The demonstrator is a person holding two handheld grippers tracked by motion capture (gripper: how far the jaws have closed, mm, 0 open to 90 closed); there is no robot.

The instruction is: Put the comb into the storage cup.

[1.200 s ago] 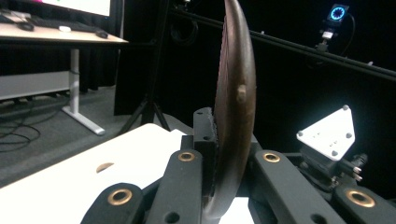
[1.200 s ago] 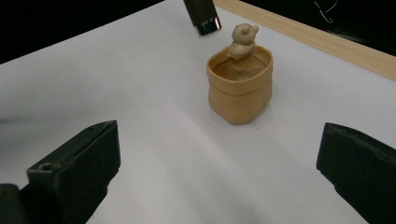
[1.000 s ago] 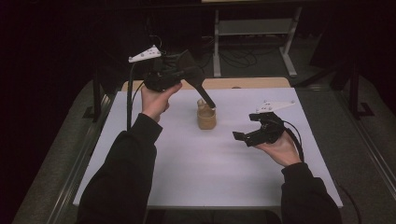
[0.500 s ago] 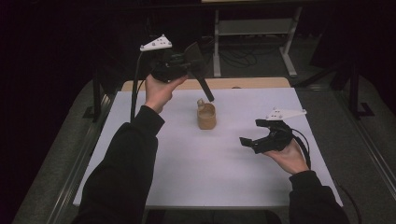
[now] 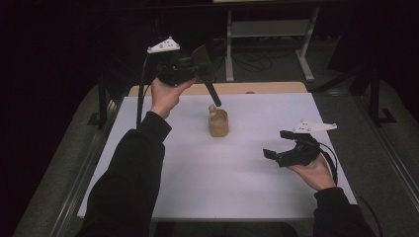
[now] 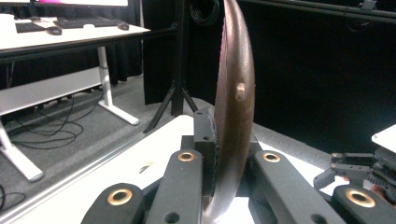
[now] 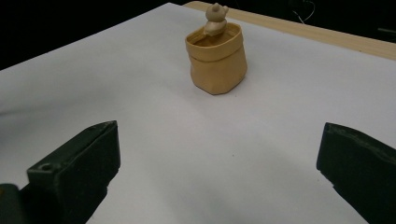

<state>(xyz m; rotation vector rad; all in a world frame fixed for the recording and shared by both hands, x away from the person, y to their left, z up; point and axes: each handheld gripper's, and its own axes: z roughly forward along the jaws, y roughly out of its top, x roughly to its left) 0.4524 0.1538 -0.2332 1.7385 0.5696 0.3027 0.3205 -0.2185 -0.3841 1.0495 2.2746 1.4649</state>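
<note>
Between the left gripper's jaws sits a dark wooden spatula, clamped edge-on, its blade rising ahead of the camera and its handle slanting down toward the tan pouch at the table's middle. A second ago that hand was lower and the handle lay closer over the pouch; it has since risen and drawn toward the far left, so the handle tip now hangs just above the small bear-like figure standing in the pouch. To the near right, the right gripper has dropped back toward the person, jaws wide apart and empty. I'd judge the tool is being lifted clear.
</note>
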